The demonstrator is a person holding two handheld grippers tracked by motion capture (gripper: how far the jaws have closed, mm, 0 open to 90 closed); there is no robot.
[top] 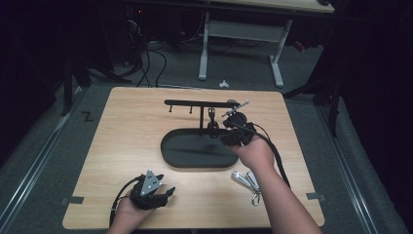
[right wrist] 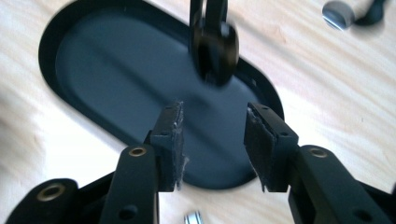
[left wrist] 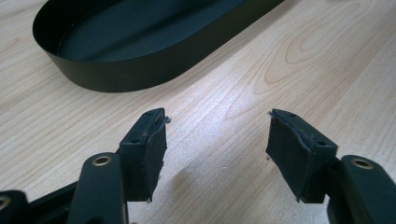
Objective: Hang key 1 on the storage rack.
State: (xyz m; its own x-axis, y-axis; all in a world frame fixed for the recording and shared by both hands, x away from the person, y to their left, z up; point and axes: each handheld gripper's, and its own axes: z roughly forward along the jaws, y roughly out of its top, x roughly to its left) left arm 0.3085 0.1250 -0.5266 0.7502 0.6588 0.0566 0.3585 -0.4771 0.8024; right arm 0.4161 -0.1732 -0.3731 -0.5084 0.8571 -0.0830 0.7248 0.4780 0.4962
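A black oval tray [top: 182,156] lies mid-table. From it rises a thin black stand with a hooked crossbar [top: 195,103]. A dark clip-like piece [top: 212,119] hangs from the bar; in the right gripper view this piece [right wrist: 214,46] is blurred, just beyond the jaws. My right gripper [top: 225,132] hovers over the tray's right end, open, and its own view shows the right gripper [right wrist: 214,108] with nothing between the pads. My left gripper [top: 168,192] rests near the front left of the table. In its own view the left gripper [left wrist: 217,116] is open over bare wood, short of the tray [left wrist: 140,70].
Silver metal clips [top: 248,181] lie on the wood in front of the tray's right end, beside the right forearm. A silver-tipped item [right wrist: 338,14] sits past the tray. Beyond the far edge of the wooden table [top: 122,122] are desk legs and cables on the floor.
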